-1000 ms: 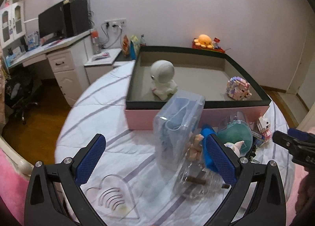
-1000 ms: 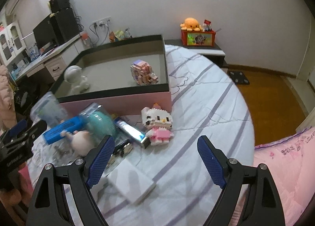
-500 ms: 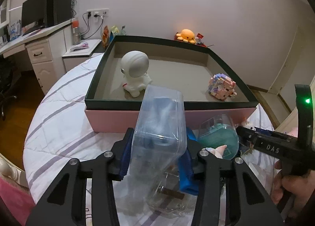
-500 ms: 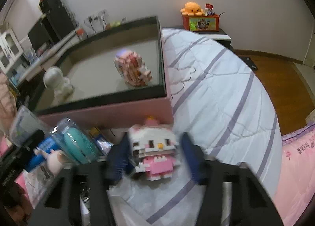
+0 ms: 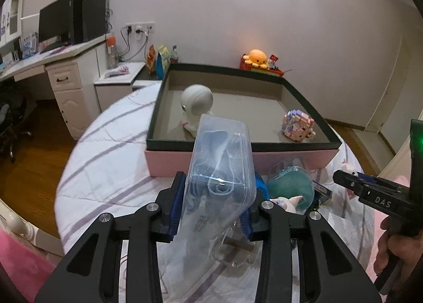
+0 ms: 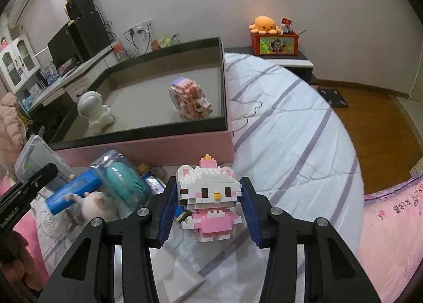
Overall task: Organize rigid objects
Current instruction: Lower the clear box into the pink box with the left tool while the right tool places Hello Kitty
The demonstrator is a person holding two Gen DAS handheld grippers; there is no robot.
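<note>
Two grippers work over a white quilt with purple stripes (image 6: 290, 128) in a bedroom. Left gripper (image 5: 215, 205) is closing, pinching a clear plastic package (image 5: 219, 171); right gripper (image 6: 207, 204) clamps a brick-built cat figure (image 6: 207, 197) before the pink tray (image 6: 158, 144), near a white desk (image 5: 53, 65).

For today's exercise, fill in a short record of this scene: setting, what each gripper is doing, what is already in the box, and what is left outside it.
setting: striped bedspread with a pink box
left gripper: jaws closing on a clear plastic pack
right gripper: shut on a block cat figure
in box: white astronaut figure, block figure
outside box: teal item in clear case, blue box, small pink doll
</note>
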